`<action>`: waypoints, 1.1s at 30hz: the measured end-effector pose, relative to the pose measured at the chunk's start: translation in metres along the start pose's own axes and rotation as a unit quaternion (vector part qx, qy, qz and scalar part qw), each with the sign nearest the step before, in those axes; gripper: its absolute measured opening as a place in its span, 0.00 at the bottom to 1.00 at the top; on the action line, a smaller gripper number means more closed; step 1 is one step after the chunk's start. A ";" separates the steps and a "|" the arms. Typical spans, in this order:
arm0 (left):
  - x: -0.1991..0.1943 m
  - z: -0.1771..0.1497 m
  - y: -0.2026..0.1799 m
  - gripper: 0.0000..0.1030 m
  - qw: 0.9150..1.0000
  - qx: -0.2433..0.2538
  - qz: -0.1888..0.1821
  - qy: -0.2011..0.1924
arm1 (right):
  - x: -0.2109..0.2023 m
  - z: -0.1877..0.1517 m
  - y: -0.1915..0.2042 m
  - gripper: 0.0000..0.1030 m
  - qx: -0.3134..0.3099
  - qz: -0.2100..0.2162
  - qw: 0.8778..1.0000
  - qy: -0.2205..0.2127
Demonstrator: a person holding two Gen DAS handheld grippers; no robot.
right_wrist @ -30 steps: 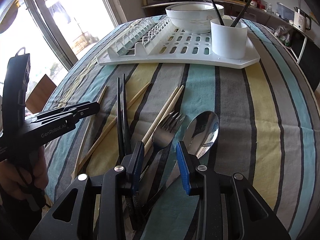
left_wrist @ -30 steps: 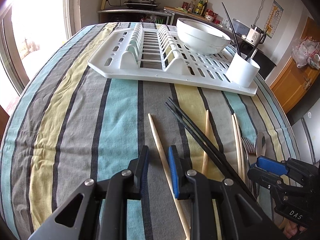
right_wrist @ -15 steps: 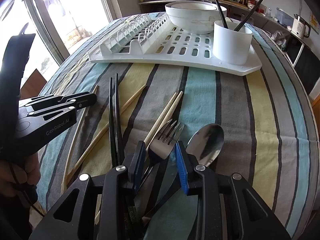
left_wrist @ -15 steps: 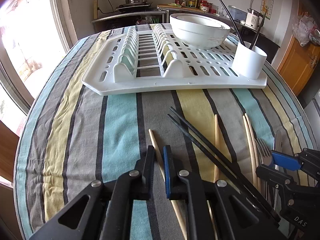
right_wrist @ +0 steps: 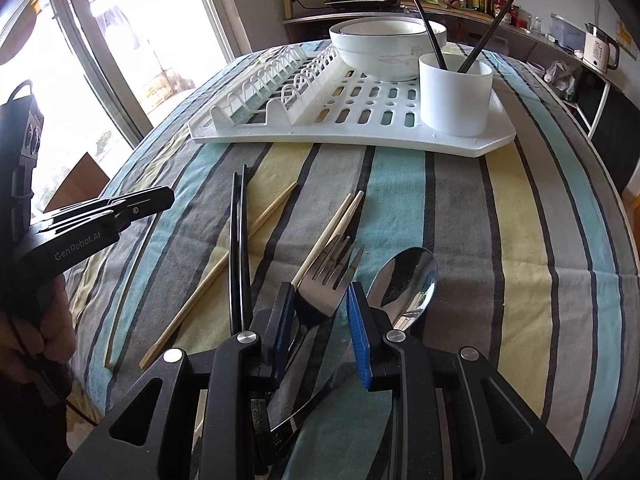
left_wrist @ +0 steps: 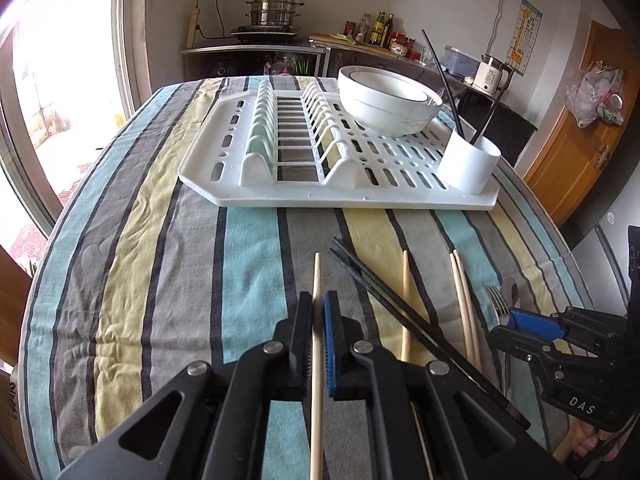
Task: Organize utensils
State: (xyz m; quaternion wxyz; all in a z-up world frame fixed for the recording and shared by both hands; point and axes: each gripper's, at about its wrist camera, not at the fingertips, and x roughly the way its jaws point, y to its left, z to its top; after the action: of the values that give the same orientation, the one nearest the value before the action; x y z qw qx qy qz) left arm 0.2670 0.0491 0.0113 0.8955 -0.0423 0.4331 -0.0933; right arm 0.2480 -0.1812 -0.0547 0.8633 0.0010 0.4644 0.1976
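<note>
My left gripper [left_wrist: 319,312] is shut on a wooden chopstick [left_wrist: 317,280] that lies along the striped cloth. Beside it lie a black chopstick pair [left_wrist: 384,292] and more wooden chopsticks [left_wrist: 462,292]. My right gripper [right_wrist: 320,304] is open, its jaws on either side of a steel fork [right_wrist: 326,280] lying on the cloth; a steel spoon [right_wrist: 408,280] lies just to its right. A white utensil cup [right_wrist: 455,94] holding two black chopsticks stands on the white dish rack [right_wrist: 360,116]. The left gripper also shows in the right wrist view [right_wrist: 160,200].
Stacked white bowls [left_wrist: 386,100] sit on the rack behind the cup. The rack's plate slots [left_wrist: 296,136] are on its left half. A window is to the left, a kitchen counter with a steamer pot [left_wrist: 274,10] behind the table, and a wooden door [left_wrist: 580,128] to the right.
My left gripper has closed onto the wooden chopstick. My right gripper has moved forward so that its open jaws straddle the fork.
</note>
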 end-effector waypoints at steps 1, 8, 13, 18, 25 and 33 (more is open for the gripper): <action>-0.005 0.001 0.000 0.06 1.000 -0.003 -0.008 -0.005 | -0.004 0.001 0.000 0.27 0.001 0.003 1.000 -0.005; -0.039 0.009 -0.004 0.06 0.999 -0.001 -0.030 -0.042 | -0.030 0.008 0.002 0.26 -0.004 0.010 0.999 -0.046; -0.060 0.014 -0.011 0.06 0.997 0.008 -0.040 -0.066 | -0.046 0.011 0.003 0.25 -0.004 0.019 0.997 -0.071; -0.077 0.017 -0.015 0.06 0.995 0.014 -0.048 -0.087 | -0.059 0.012 0.002 0.25 -0.004 0.022 0.995 -0.094; -0.095 0.021 -0.020 0.06 0.993 0.019 -0.056 -0.107 | -0.072 0.014 0.001 0.24 -0.005 0.030 0.993 -0.117; -0.110 0.026 -0.024 0.06 0.990 0.024 -0.062 -0.125 | -0.087 0.017 -0.004 0.23 -0.003 0.034 0.989 -0.142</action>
State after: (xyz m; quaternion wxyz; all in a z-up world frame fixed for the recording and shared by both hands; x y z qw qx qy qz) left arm 0.2180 0.0479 0.1156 0.9358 -0.0590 0.3120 -0.1529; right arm 0.2200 -0.2113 0.0243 0.9131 0.0419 0.3365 0.2262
